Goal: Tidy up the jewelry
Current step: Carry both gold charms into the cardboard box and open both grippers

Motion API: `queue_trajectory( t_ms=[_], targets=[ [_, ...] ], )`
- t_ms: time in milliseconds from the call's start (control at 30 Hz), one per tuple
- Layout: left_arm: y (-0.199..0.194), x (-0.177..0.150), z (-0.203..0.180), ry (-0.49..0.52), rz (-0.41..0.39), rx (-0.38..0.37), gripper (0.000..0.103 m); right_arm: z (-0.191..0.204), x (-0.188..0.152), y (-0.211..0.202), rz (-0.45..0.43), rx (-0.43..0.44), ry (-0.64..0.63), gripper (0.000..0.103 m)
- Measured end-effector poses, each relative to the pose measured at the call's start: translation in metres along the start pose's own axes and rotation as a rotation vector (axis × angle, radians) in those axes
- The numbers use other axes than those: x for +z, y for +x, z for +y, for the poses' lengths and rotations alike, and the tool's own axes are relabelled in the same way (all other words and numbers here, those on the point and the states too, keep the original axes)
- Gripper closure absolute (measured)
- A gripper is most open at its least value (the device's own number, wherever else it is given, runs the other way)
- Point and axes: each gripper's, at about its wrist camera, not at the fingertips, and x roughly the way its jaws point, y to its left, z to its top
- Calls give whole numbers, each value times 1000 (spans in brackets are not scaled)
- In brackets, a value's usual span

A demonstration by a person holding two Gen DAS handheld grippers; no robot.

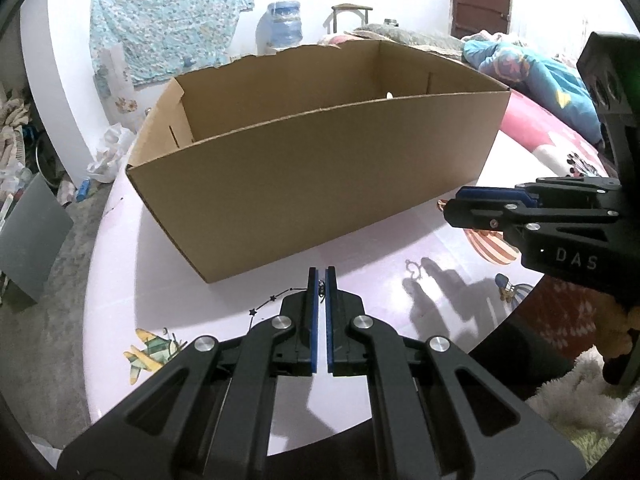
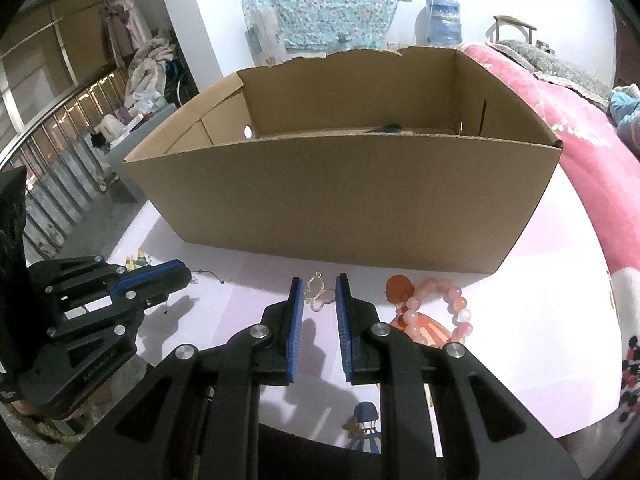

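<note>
Two claws busy | my left gripper pinches the black star chain for boxing | right gripper, jaws apart, straddles gold butterfly pendant | cardboard box waits.

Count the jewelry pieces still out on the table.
3. A black chain pinched in the left jaws, a gold butterfly pendant between the open right jaws, and a pink bead bracelet to its right. The box may hide others.

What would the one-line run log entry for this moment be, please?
left gripper: shut on black chain | right gripper: open around gold pendant | bead bracelet: on table | cardboard box: behind
</note>
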Motion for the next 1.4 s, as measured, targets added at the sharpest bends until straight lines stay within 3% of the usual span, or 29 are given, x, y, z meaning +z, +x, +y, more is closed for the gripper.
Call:
queue_trajectory(
  t_ms=[233, 500, 667, 1400],
  targets=[
    [-6, 5, -1, -2, 0, -3, 101, 1, 3, -7, -21, 3, -9, 87],
    [-3, 10, -3, -23, 79, 5, 101, -3, 8, -14, -38, 12, -4, 87],
    [-9, 10, -3, -34, 90, 29, 101, -3, 11, -22, -58, 18, -10, 87],
    [-65, 26, -17, -7, -19, 129, 101, 7, 17, -70, -194, 76, -33, 87]
  ],
)
